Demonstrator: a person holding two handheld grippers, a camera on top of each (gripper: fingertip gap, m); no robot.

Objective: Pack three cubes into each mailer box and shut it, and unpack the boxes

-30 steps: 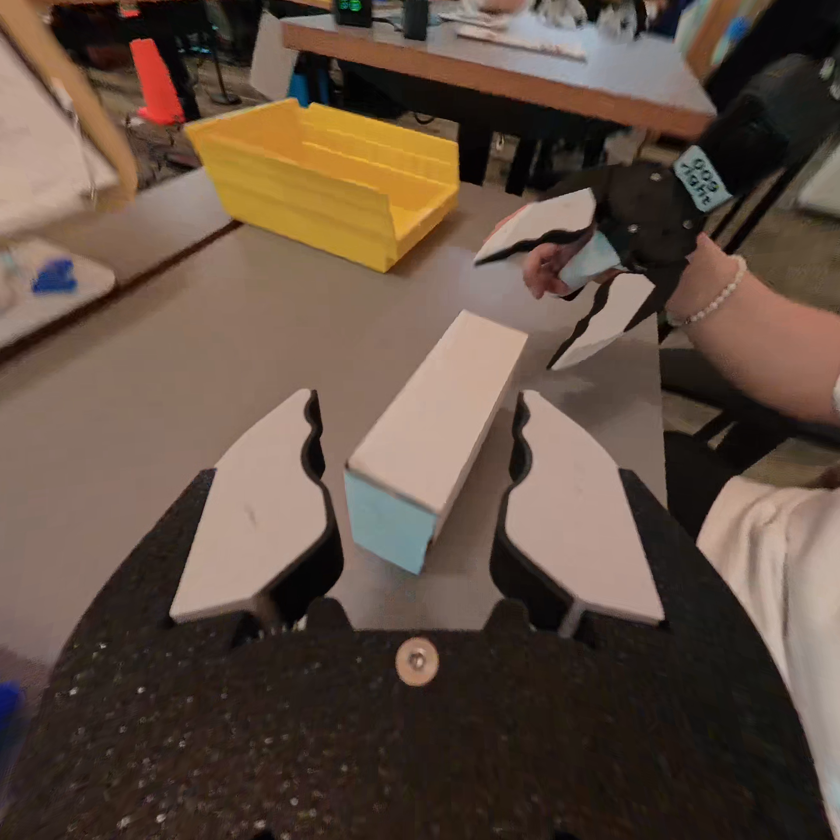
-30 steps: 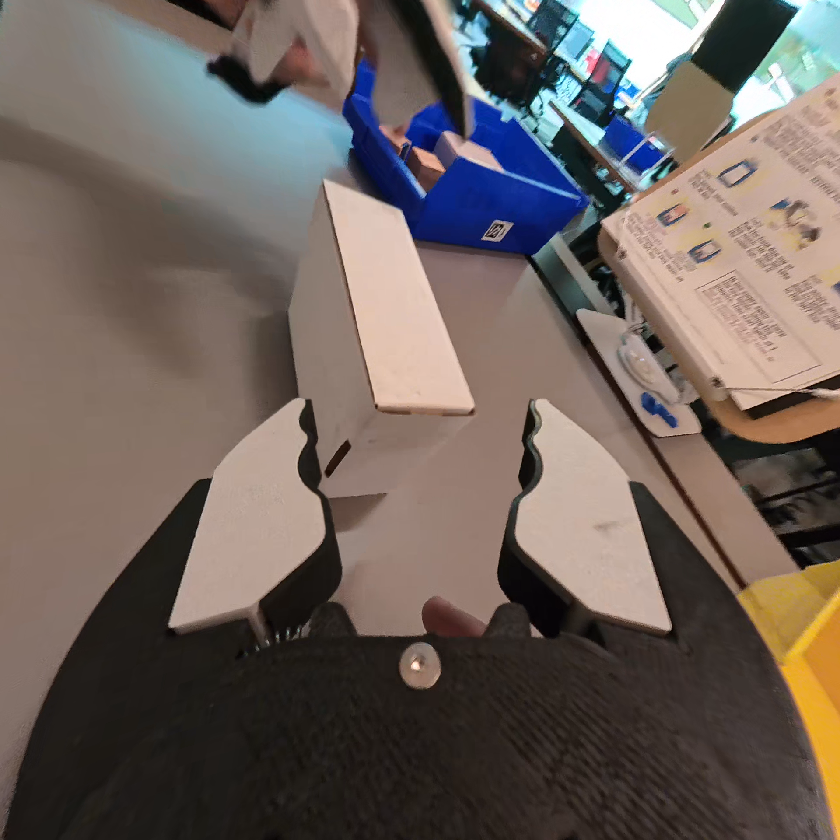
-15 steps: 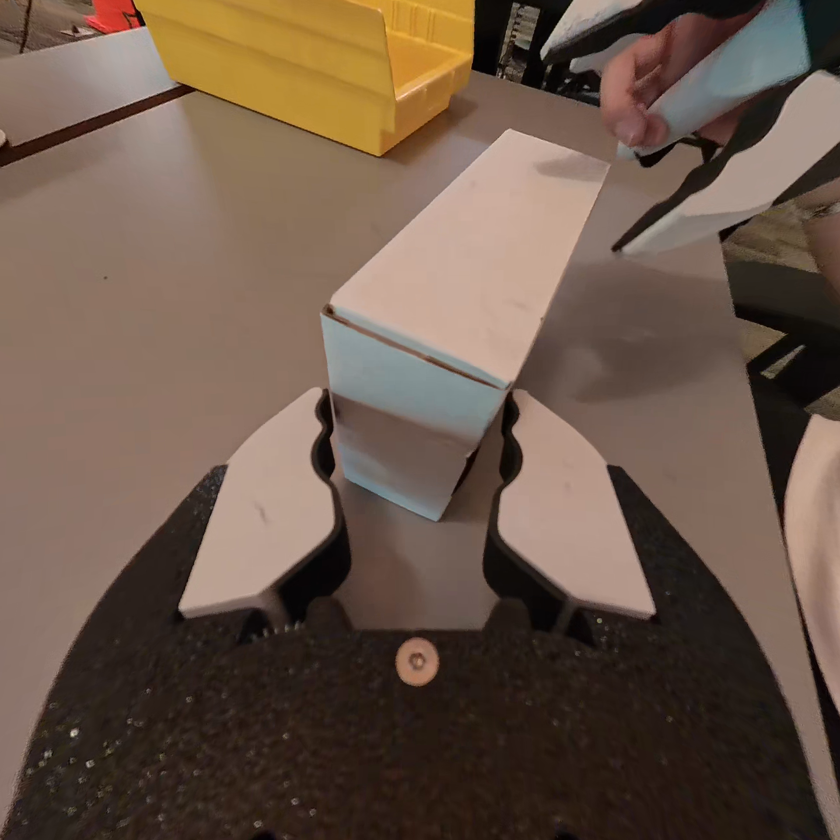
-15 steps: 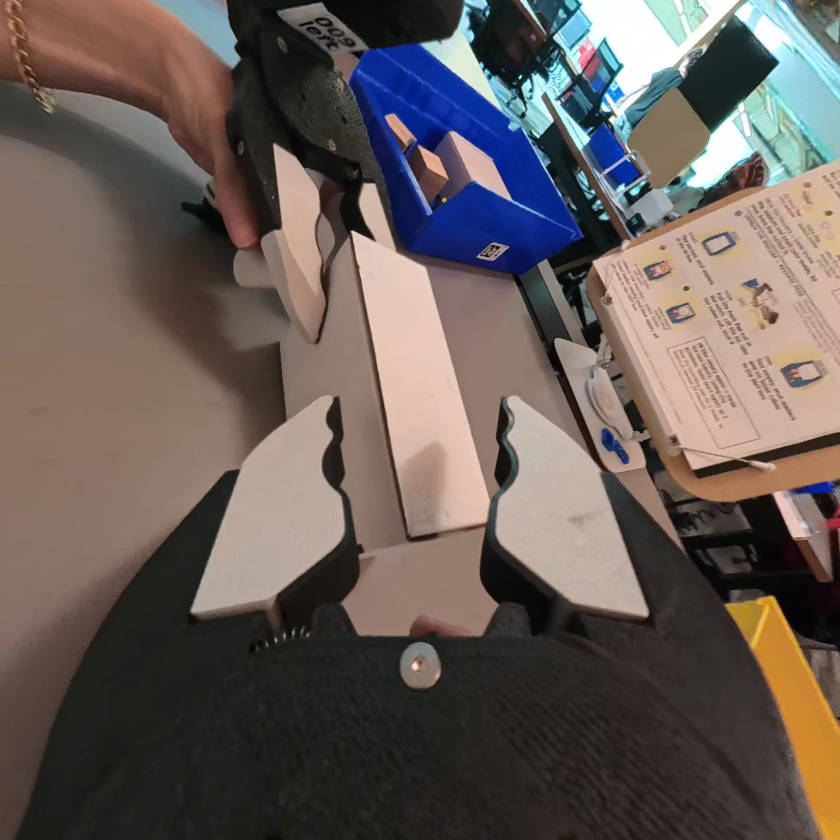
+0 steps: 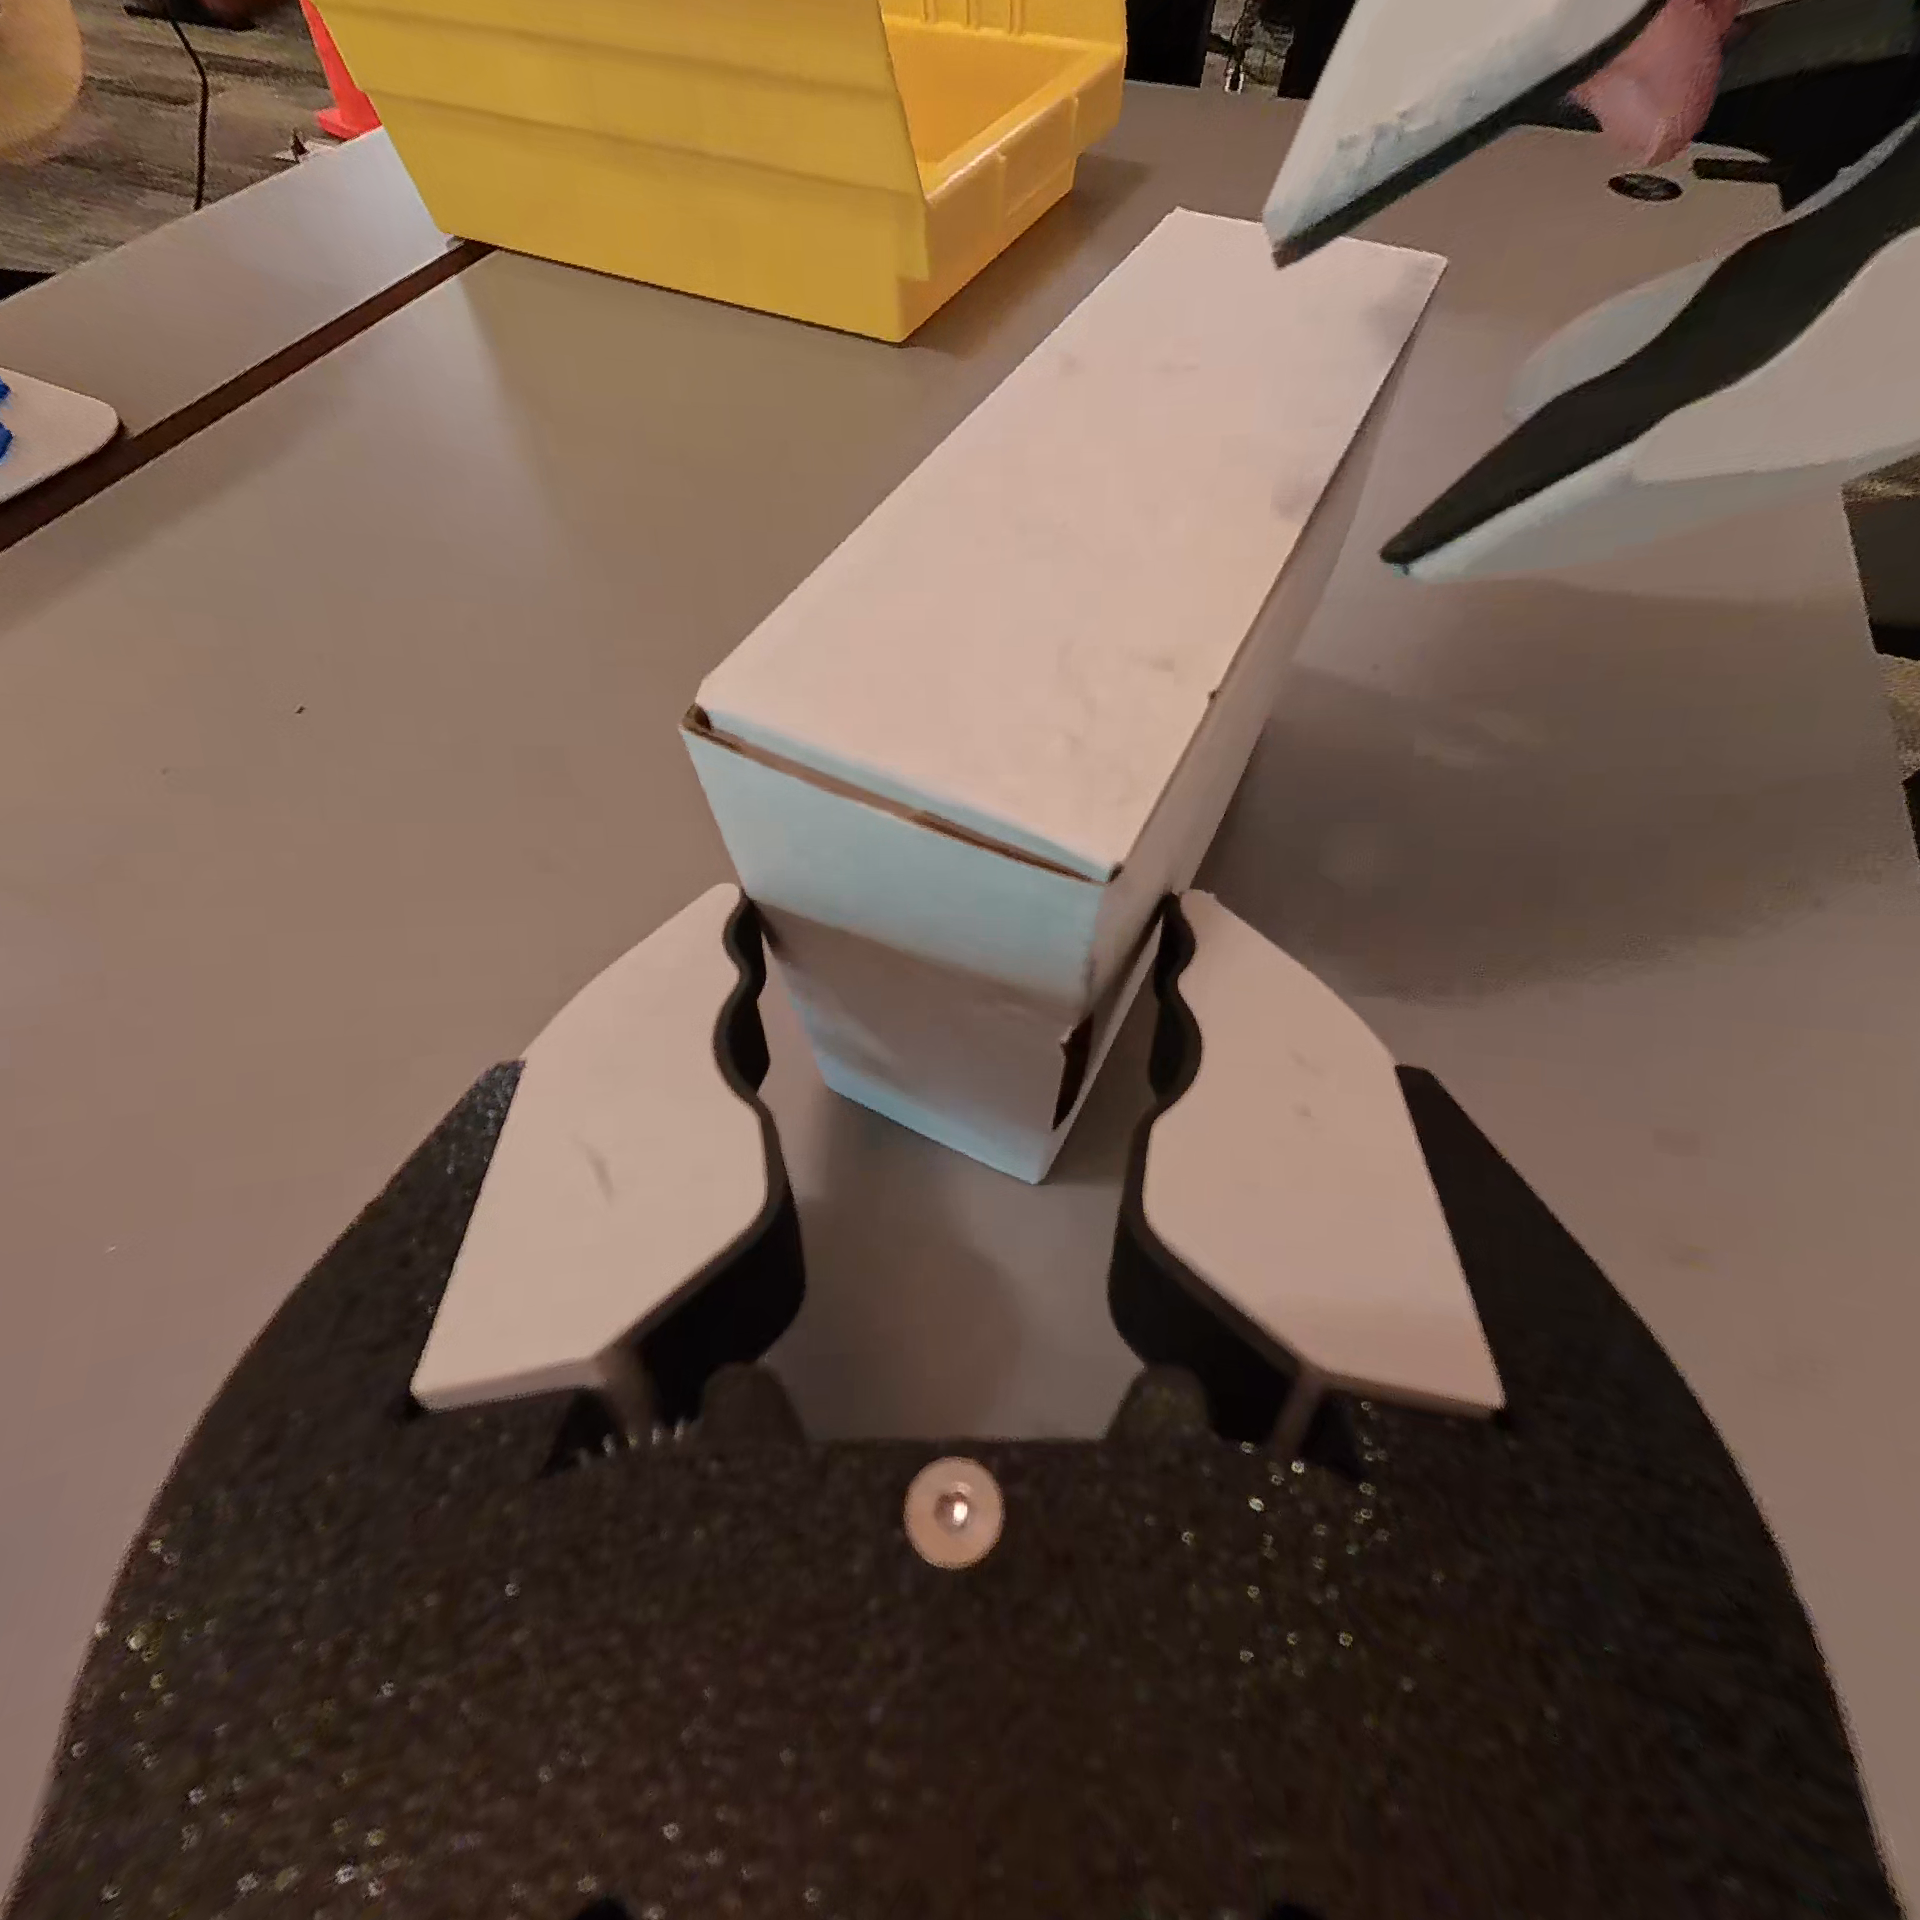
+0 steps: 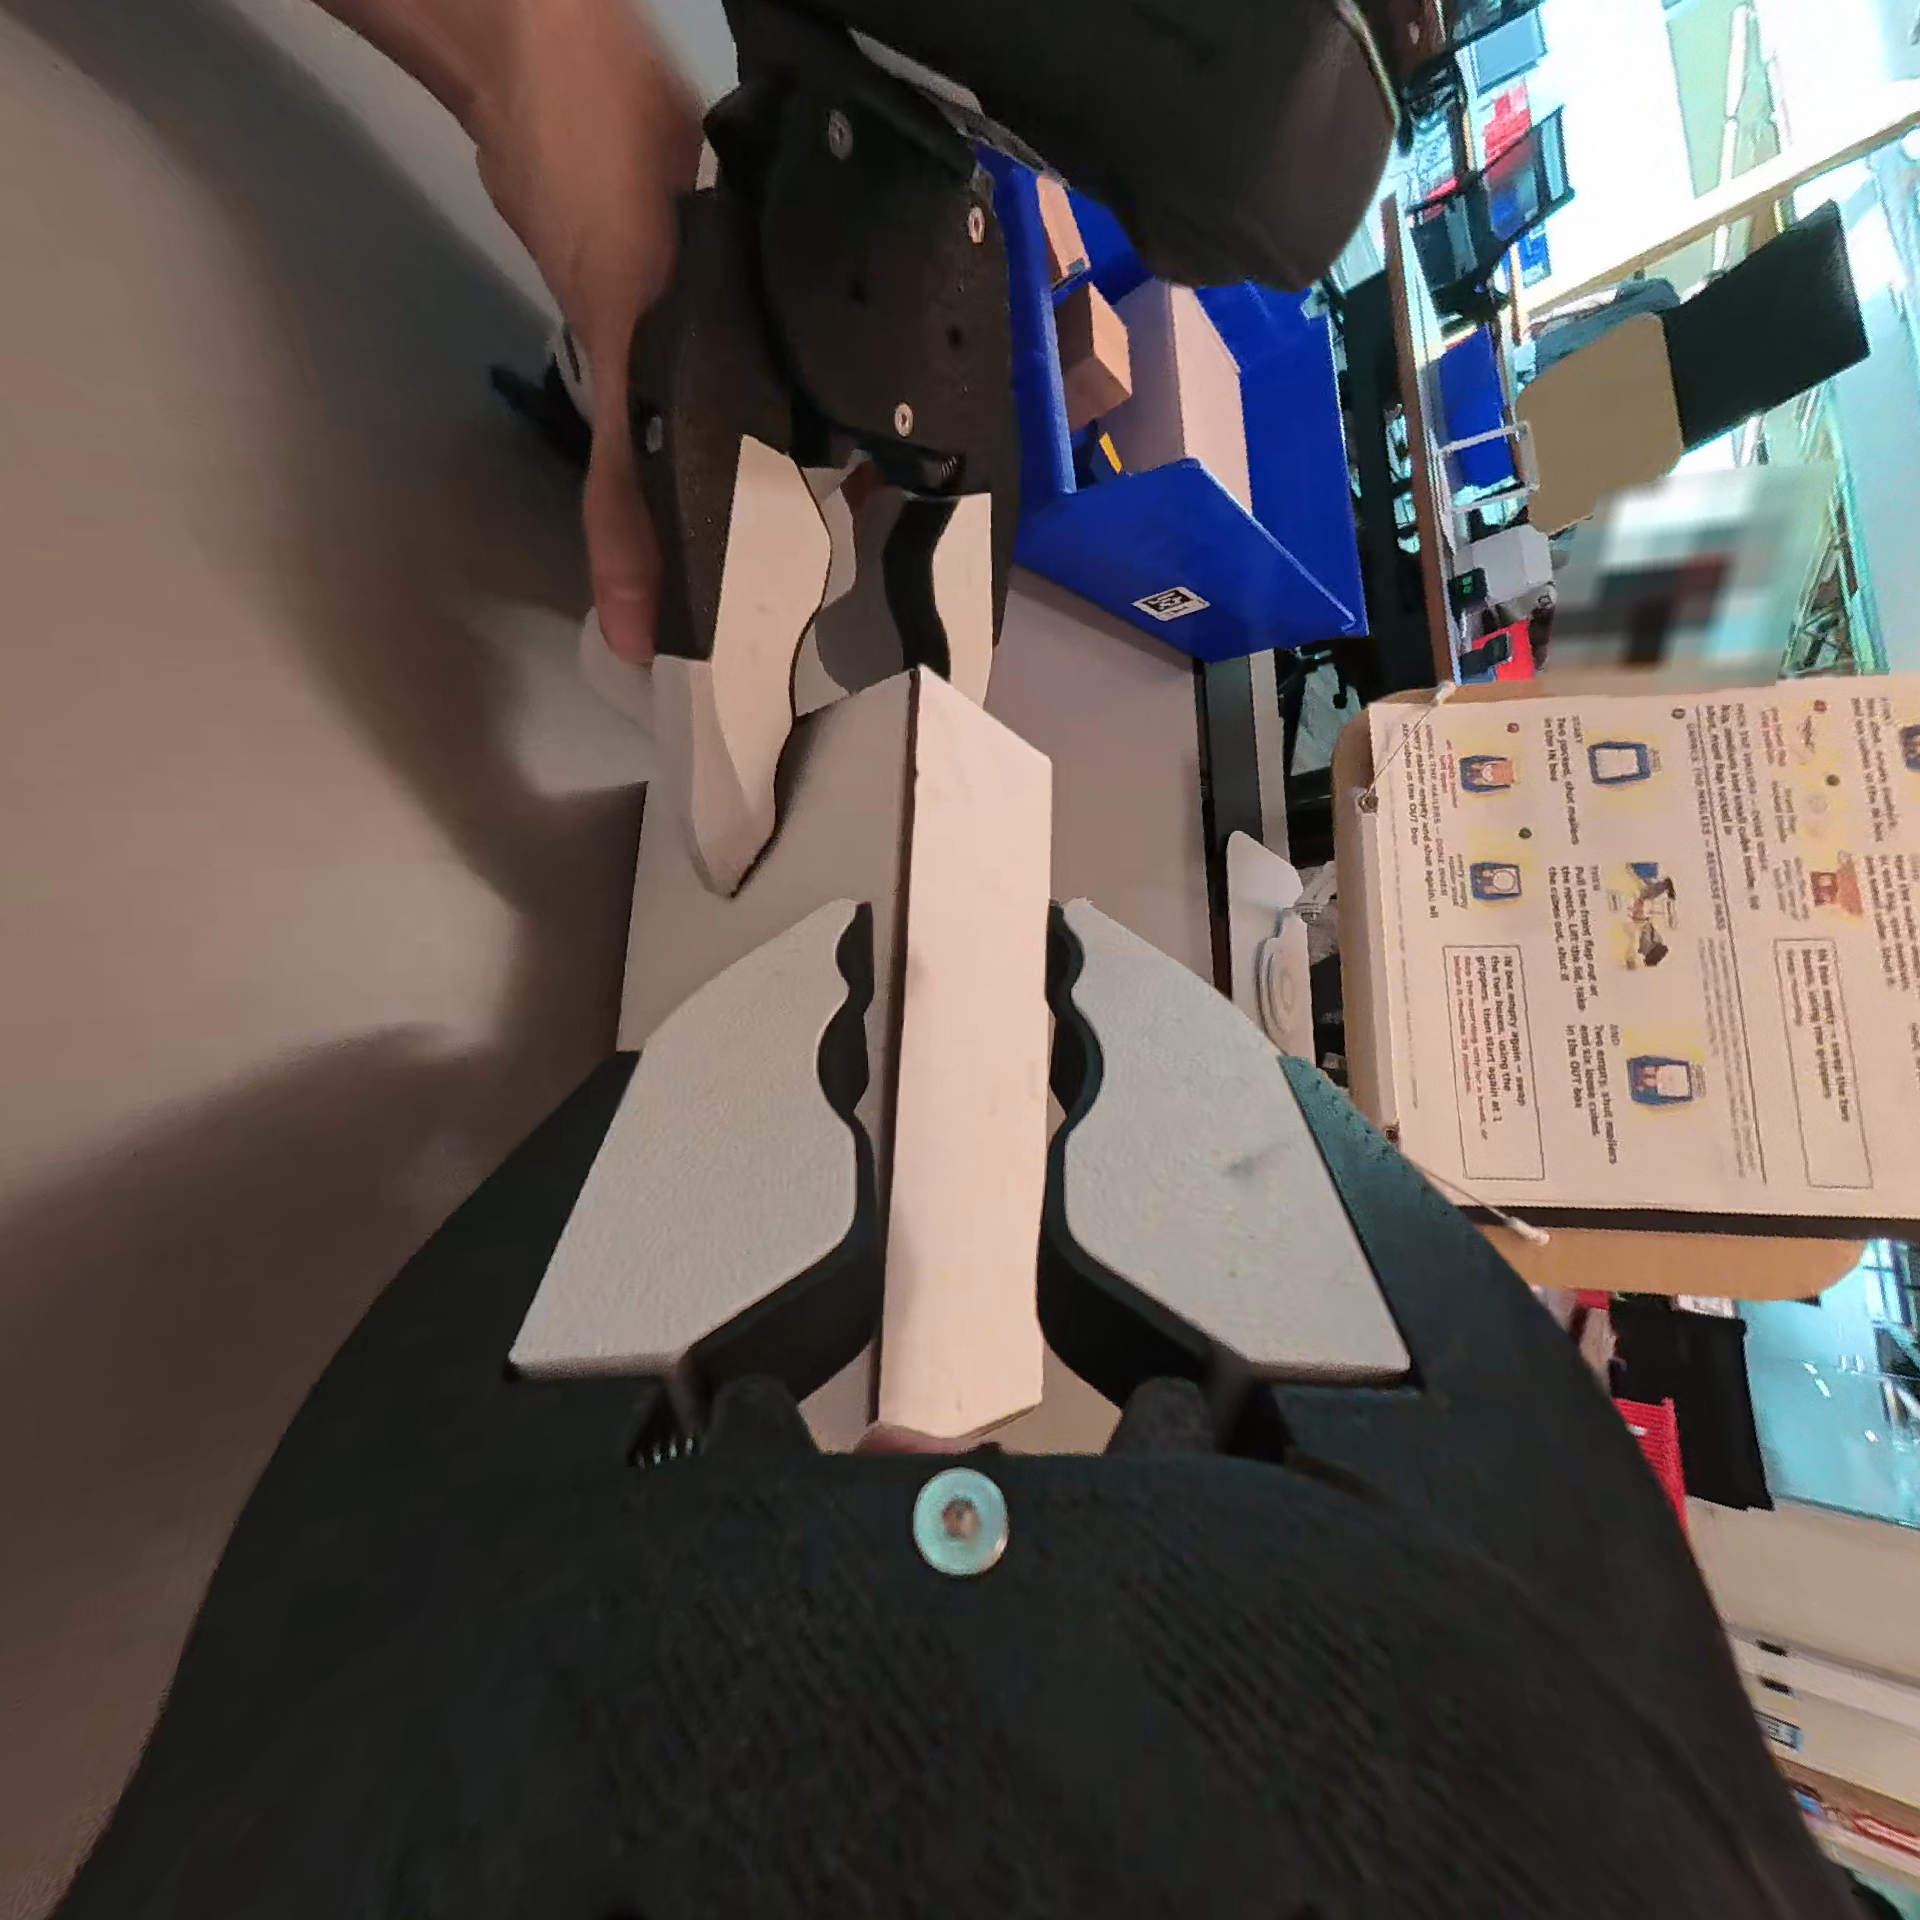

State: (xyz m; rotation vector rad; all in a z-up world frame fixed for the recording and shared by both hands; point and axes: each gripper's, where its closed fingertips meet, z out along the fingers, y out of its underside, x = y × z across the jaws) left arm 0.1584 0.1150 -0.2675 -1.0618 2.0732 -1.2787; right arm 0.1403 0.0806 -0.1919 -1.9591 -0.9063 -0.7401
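A long white mailer box [image 5: 1091,540], closed, lies on the grey table [image 5: 312,727]. My left gripper [image 5: 956,925] is shut on its near end, one finger on each side. My right gripper [image 6: 961,925], rolled on its side, is shut on the box's other end, with a white panel of the box [image 6: 966,1039] between its fingers. In the left wrist view the right gripper [image 5: 1340,400] reaches over the box's far right corner. In the right wrist view the left gripper [image 6: 852,774] straddles the far end. Brown cubes [image 6: 1096,358] sit in a blue bin [image 6: 1174,540].
A yellow bin [image 5: 727,135] stands just beyond the box on the left. The blue bin also holds another white box [image 6: 1184,384]. A printed sheet on a board [image 6: 1642,935] stands off the table's edge. A hand [image 6: 582,260] holds the left gripper.
Both grippers have moved in from either end of the box. The left closed on the near end first. The right then rolled sideways and closed on the other end.
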